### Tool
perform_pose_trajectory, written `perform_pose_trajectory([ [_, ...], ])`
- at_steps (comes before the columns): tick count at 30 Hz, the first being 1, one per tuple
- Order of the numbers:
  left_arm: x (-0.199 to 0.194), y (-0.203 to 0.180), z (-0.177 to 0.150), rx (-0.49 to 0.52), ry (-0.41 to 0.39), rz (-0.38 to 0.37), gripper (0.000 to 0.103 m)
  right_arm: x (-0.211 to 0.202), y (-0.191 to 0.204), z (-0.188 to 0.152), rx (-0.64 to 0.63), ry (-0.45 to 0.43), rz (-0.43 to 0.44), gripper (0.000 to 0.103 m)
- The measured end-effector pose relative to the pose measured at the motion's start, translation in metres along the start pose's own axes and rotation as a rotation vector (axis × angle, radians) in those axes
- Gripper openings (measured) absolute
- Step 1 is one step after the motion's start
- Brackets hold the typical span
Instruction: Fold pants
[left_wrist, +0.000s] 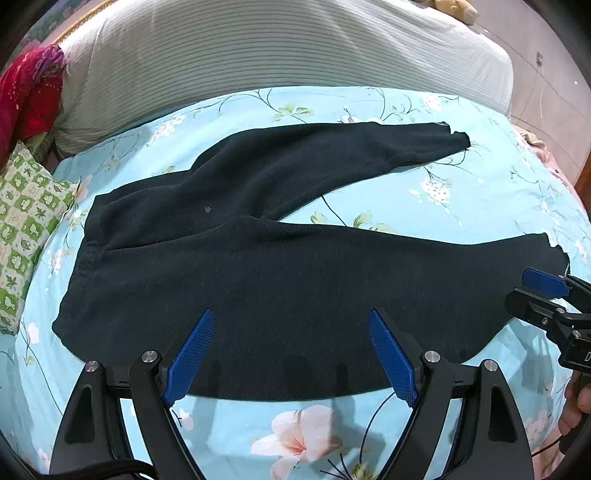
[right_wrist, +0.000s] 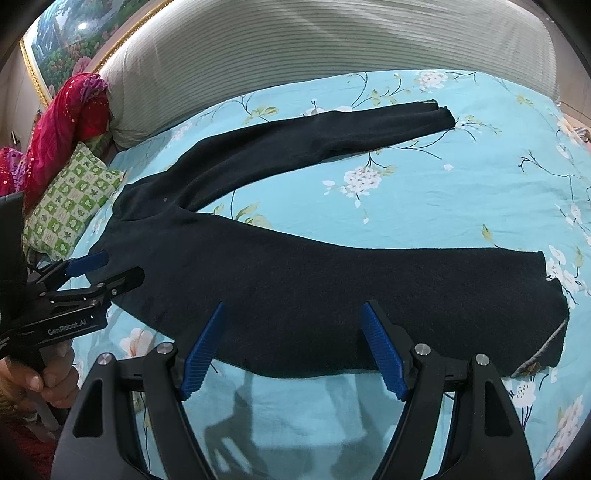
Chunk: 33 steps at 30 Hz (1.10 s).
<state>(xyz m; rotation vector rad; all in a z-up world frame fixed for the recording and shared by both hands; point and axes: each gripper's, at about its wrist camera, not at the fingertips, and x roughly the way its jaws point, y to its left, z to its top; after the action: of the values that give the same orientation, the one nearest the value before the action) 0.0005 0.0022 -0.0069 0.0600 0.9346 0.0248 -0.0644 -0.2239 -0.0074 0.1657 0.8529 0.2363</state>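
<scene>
Leftmost, a green pillow (left_wrist: 26, 221) and red cloth (left_wrist: 29, 99) sit at the bed's (left_wrist: 480, 192) edge. Next, the dark pants (left_wrist: 258, 266) lie flat on the blue floral sheet, waistband to the left, both legs spread rightward in a V. Over the near edge of the pants, the left tongs (left_wrist: 291, 354) hang wide open, holding nothing. Further right, the right tongs (right_wrist: 291, 347) likewise gape empty above the near leg.

"GenRobot.AI" stands in white letters on the black body of the left gripper (right_wrist: 105, 273), seen from the right wrist. Nothing else can be read.
</scene>
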Motion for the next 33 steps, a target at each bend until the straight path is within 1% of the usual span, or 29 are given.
perform_pose_trajectory([
  [9,0.012,0.002,0.005,-0.008,0.041,-0.033,0.085,0.006,-0.006,0.007,0.011,0.033,0.015,0.076],
  [12,0.018,0.002,0.011,-0.001,0.062,-0.06,0.085,0.006,-0.013,0.014,0.02,0.039,0.016,0.076],
  [17,0.025,0.0,0.033,0.03,0.061,-0.085,0.085,0.01,-0.034,0.036,0.05,0.035,0.019,0.076],
  [22,0.038,-0.006,0.066,0.072,0.058,-0.109,0.085,0.018,-0.056,0.069,0.055,0.021,0.018,0.076],
  [27,0.057,-0.014,0.109,0.11,0.067,-0.145,0.085,0.026,-0.083,0.108,0.053,0.003,0.002,0.076],
  [30,0.076,-0.015,0.139,0.109,0.087,-0.165,0.084,0.034,-0.102,0.132,0.051,-0.005,0.0,0.076],
  [33,0.095,-0.015,0.164,0.106,0.102,-0.173,0.084,0.045,-0.125,0.16,0.075,-0.01,0.003,0.076],
])
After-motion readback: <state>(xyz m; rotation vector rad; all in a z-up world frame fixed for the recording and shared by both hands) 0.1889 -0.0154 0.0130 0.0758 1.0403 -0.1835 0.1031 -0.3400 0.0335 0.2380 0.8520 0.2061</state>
